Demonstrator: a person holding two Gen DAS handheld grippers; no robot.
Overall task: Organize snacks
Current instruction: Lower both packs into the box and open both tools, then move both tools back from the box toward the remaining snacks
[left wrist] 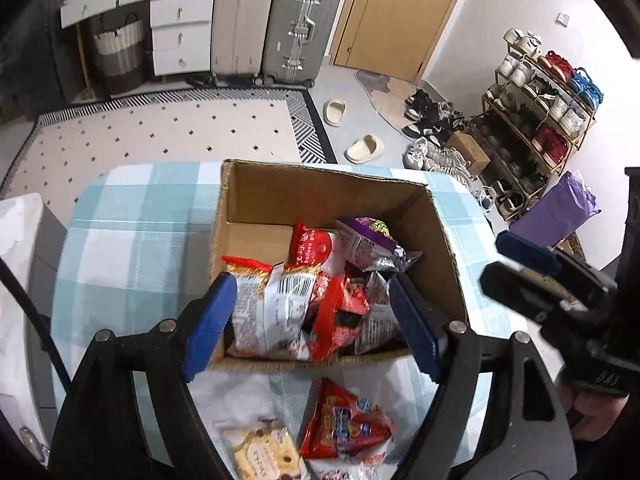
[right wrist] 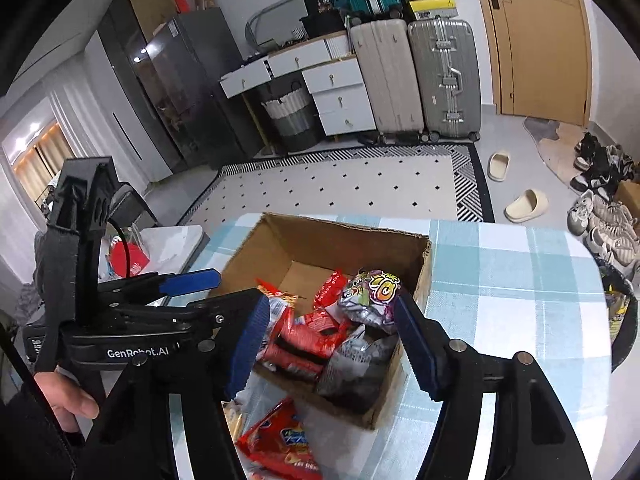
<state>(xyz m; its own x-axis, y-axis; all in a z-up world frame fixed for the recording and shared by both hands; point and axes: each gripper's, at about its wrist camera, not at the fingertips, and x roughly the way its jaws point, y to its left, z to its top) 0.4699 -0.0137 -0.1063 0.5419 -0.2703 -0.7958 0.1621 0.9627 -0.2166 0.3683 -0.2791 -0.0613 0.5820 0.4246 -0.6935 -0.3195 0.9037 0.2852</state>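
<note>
Your left gripper (left wrist: pixel 312 316) hangs above the near edge of the cardboard box (left wrist: pixel 320 188), fingers spread wide with nothing between them; the packets seen in the gap lie below in the box. Your right gripper (right wrist: pixel 332 340) is also spread and empty, low in its own view over the box's near right corner.

The box sits in the middle of both frames on the blue plaid tablecloth (left wrist: pixel 132 232). Inside it lies a loose heap: a white and red packet (left wrist: pixel 268 304) at lower left, red wrappers beside it, and a purple and silver bag (left wrist: pixel 368 244) riding on top toward the upper right.

Still outside, at the bottom centre of the left view, are a red snack bag (left wrist: pixel 344 424) and, to its left, a clear pack of biscuits (left wrist: pixel 264 452), both flat on the cloth.

Expect all of these to be light, crinkly and slick. The red bag looks puffed with air, so it will likely squirm from a pinch across its belly; take it by a crimped end seam or a corner. The biscuits are probably brittle: close gently across the pack's narrow width, near the middle, and lift level. Nothing here should need a firm squeeze.
</note>
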